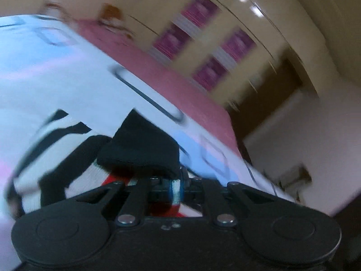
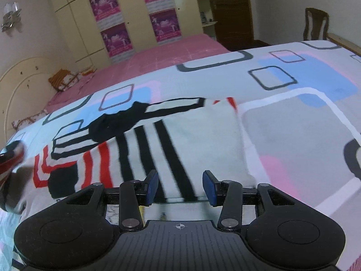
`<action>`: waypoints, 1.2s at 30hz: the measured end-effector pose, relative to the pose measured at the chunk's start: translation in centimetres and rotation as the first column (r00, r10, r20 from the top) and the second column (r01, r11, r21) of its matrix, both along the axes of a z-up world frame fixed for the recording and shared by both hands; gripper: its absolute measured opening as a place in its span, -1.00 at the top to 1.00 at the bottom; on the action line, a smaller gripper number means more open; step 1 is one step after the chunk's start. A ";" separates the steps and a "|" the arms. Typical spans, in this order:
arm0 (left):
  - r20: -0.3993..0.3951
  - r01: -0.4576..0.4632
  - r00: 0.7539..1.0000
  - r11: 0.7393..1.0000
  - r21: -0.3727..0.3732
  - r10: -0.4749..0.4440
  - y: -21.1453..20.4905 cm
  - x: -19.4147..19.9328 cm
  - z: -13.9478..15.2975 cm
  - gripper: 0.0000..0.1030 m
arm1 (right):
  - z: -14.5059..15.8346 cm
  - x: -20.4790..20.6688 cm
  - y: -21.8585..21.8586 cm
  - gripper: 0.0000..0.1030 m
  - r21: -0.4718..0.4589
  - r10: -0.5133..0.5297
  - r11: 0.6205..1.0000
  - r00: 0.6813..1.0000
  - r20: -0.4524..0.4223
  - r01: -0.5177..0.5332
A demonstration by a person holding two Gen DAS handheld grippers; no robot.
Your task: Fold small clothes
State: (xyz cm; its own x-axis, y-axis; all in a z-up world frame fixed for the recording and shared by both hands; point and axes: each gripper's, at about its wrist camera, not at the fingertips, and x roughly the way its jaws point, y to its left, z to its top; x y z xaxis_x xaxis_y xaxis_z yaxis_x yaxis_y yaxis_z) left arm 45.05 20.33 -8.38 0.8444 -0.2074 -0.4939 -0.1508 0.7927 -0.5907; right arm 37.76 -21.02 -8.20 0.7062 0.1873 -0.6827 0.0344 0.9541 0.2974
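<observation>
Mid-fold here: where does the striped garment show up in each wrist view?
Left wrist: striped garment, lower left, pinched in the shut left gripper.
Right wrist: striped garment, centre, spread ahead of the open right gripper.
Shared landmark: purple posters.

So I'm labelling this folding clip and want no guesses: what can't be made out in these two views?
- Left wrist view: motion blur smears the posters and bedspread; no print is readable.
- Left wrist view: where the left hand-held gripper pinches the garment is covered by the black cloth.
- Right wrist view: the garment's near edge lies behind the right hand-held gripper.
- Right wrist view: a blurred object, cut by the left edge, is unidentifiable.
</observation>
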 end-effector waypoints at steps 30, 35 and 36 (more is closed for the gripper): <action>-0.056 0.347 0.931 0.829 0.439 -0.360 -15.3 -6.7 -0.7 -0.36 | 0.9 -1.1 -5.7 -0.47 0.178 0.016 0.984 1.000 0.024 -0.020; -0.114 0.163 0.986 0.856 0.491 -0.122 -5.6 -11.4 -0.7 -0.31 | -0.8 1.8 -2.3 -0.20 0.253 0.075 0.965 0.997 -0.013 -0.069; -0.144 0.149 0.986 0.864 0.480 -0.089 -4.0 -11.5 -1.2 -0.17 | -1.2 2.5 -1.8 -0.20 0.263 0.077 0.962 0.997 -0.022 -0.068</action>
